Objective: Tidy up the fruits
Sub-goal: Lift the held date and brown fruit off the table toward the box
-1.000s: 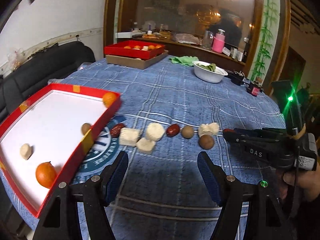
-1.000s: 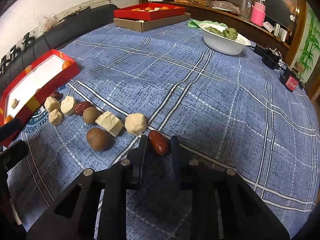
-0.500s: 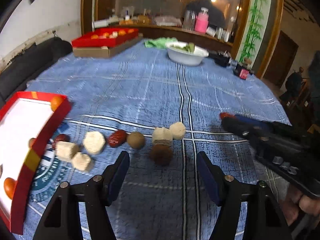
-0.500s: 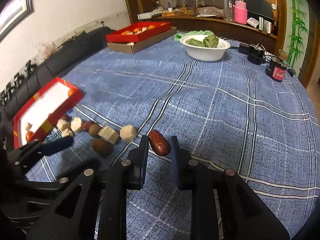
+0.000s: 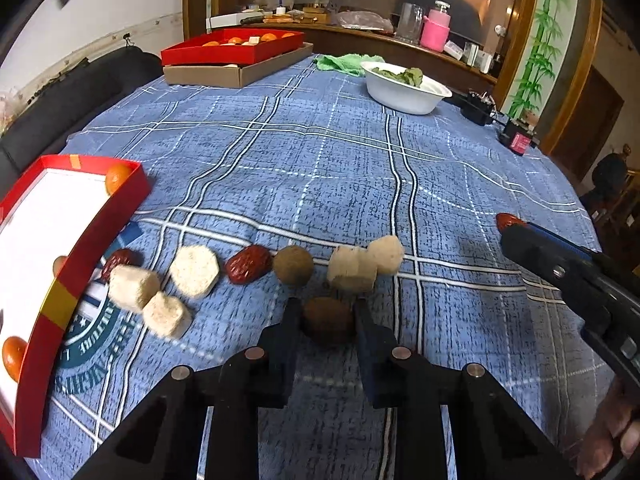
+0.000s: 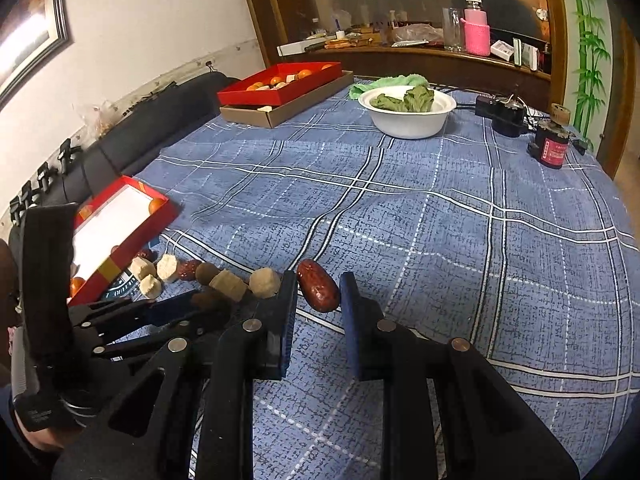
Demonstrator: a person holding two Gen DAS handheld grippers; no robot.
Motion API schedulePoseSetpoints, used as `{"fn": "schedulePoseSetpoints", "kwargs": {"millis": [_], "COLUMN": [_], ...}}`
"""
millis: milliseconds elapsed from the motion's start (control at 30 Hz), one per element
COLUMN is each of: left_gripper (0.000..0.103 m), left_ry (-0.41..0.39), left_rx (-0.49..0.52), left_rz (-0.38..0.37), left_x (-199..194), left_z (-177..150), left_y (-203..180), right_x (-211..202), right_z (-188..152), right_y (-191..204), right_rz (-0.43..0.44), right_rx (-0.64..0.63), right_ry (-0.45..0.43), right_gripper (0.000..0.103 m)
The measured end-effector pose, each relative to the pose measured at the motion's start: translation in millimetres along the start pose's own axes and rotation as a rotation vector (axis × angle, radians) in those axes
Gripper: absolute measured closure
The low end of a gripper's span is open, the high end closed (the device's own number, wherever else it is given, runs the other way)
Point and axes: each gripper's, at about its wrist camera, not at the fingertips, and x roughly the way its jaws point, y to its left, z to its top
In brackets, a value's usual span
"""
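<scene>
On the blue checked cloth lies a row of fruits and pale blocks: a red date [image 5: 248, 269], a brown round fruit [image 5: 293, 265], pale blocks [image 5: 352, 268] and a hexagonal piece [image 5: 195, 271]. My left gripper [image 5: 325, 309] is shut on another brown round fruit [image 5: 328, 322] just in front of the row, down at the cloth. My right gripper [image 6: 318, 286] is shut on a red date [image 6: 318, 286], held above the cloth to the right of the row. A red tray [image 5: 100, 232] with a white floor stands at the left, with small oranges [image 5: 116, 176] inside.
A white bowl of greens [image 5: 406, 88] stands far right, a green cloth [image 5: 348, 62] behind it. A second red box on a cardboard box [image 5: 232, 46] sits far left. A black adapter and a red-labelled jar [image 5: 518, 140] are at the right edge. A dark sofa borders the table's left.
My left gripper swung right from the tray along the row, then its jaws closed on the brown round fruit. My right gripper rose from the cloth with the red date.
</scene>
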Motion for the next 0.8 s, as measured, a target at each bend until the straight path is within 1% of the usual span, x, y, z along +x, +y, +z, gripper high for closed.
{"fn": "schedulePoseSetpoints", "kwargs": {"millis": [100, 333, 567, 800], "left_gripper": [0.078, 0.078, 0.078, 0.078], "left_ry": [-0.017, -0.061, -0.075, -0.083], "left_rx": [-0.006, -0.056, -0.087, -0.107], "left_rz": [-0.009, -0.021, -0.031, -0.03], "left_x": [-7.2, -32.1, -42.7, -51.9], "left_z": [-4.6, -14.7, -22.4, -30.9], "left_y": [4.9, 23.4, 34.0, 42.6], "right_x": [2.6, 3.1, 0.8, -4.8], "right_z": [-1.2, -2.9, -20.7, -29.9], "right_y": [0.8, 7.9, 15.4, 26.2], "right_rz": [-0.006, -0.025, -0.05, -0.062], "right_rx": [-0.002, -0.025, -0.034, -0.049], "right_ry": [0.008, 0.022, 0.069, 0.082], "right_gripper": [0.083, 0.083, 0.083, 0.083]}}
